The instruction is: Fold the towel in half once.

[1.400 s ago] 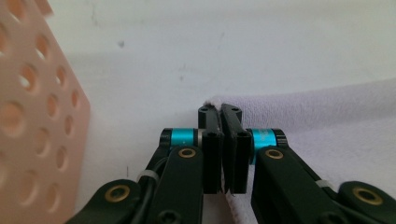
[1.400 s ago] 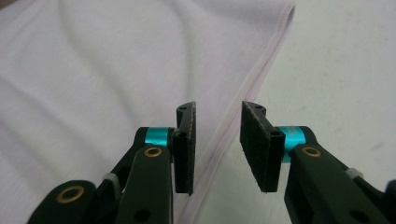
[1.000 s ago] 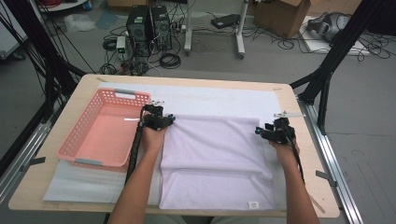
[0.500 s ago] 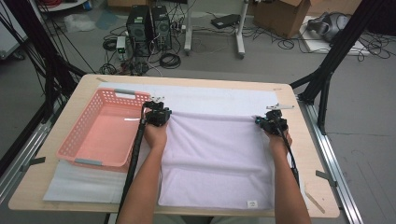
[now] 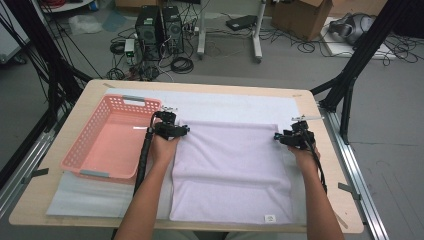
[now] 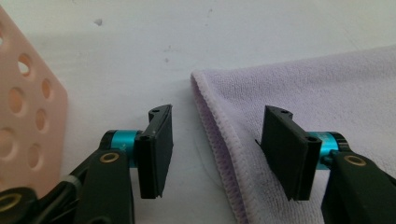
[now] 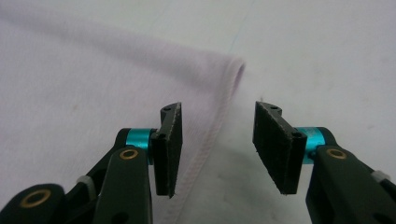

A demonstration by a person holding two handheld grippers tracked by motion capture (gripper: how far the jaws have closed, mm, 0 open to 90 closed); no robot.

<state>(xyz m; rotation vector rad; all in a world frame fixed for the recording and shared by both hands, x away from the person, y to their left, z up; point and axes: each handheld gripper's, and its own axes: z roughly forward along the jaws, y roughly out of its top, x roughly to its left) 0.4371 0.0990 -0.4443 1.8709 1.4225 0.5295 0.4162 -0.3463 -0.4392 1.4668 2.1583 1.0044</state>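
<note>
Lilac terry towel [image 5: 230, 170]: folded flat at the worktop's [image 5: 320, 200] near edge, centre-right. Left gripper [image 6: 215, 149] and right gripper [image 7: 217, 144]: fingers just opened, straddling its far corners unpinched (placement apparently finished). Pink perforated plastic basket [image 5: 107, 142]: left edge, awaiting contents.

A light wooden bench [image 5: 320, 150] with rounded corners carries a white sheet [image 5: 235, 107] spread over most of its top. On the sheet lie a pink perforated basket [image 5: 107, 137] at the left and a pale lilac towel [image 5: 230, 170], spread flat just beside it, reaching the near edge.
</note>
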